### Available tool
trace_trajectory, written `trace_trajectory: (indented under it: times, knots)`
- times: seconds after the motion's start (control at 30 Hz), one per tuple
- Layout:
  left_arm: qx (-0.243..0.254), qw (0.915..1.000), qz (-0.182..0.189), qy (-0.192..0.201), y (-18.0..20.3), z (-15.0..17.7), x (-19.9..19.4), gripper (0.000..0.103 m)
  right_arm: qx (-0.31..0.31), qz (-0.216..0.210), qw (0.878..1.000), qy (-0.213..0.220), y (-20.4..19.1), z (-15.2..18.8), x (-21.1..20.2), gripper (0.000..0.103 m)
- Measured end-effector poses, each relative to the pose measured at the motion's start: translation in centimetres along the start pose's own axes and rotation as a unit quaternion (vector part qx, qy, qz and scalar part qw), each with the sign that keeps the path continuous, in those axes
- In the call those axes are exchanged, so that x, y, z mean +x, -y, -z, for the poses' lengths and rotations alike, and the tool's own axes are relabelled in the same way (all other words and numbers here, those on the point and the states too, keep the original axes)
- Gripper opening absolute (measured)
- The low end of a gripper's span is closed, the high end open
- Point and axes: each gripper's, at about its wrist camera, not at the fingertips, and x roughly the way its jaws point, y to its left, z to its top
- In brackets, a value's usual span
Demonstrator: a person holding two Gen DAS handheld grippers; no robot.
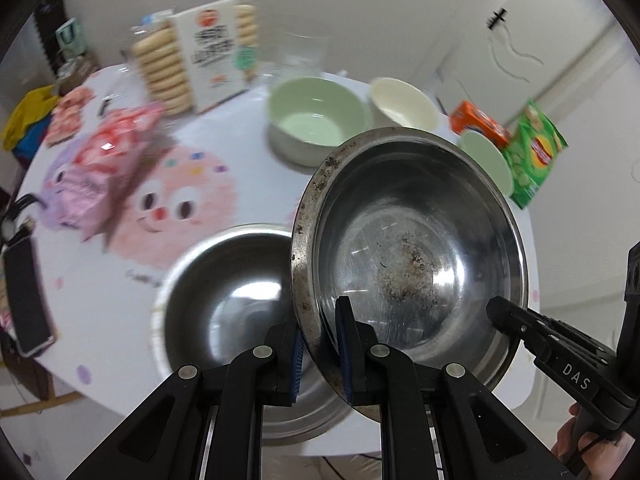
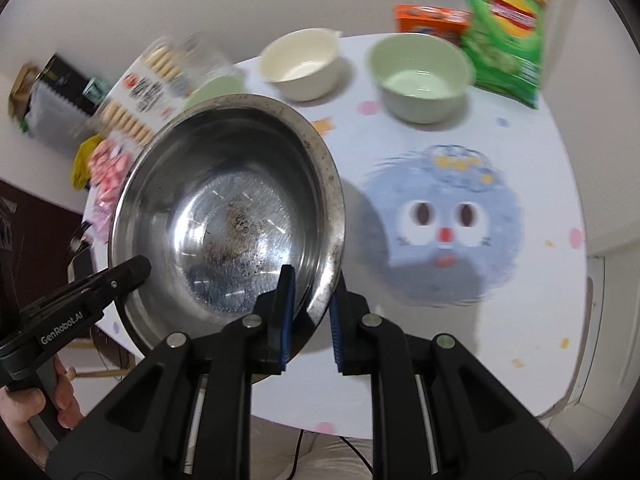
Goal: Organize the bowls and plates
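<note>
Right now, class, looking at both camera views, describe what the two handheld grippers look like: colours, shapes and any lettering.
Both grippers are matte black with angular linked arms joined by round silver pivot pins. The left gripper and right gripper each carry fingers faced with ribbed blue pads. White lettering shows on their sides: "GenRobot.AI" on the left one, "DAS" on the right one. A bare hand grips a black handle; no sleeve shows.

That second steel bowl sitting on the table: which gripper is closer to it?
Left. The left gripper hangs right above the resting steel bowl; the right gripper grips the lifted bowl's far rim.
</note>
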Motion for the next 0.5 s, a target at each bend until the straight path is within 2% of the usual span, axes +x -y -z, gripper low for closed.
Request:
trace_trajectory:
  times: [0.2,0.5]
  knots:
    - [-0.017,0.9997,-0.018,0.001,-4.7,1.3,-1.7,0.014,-0.040,-0.013,0.999,-0.015,-5.0,1.1,1.4,0.019]
    - [-0.049,0.9977,-0.032,-0.033,-8.4,3.6,0.4,0.015,-0.066,-0.007,0.996,-0.063,-8.1,3.0,4.8,0.020]
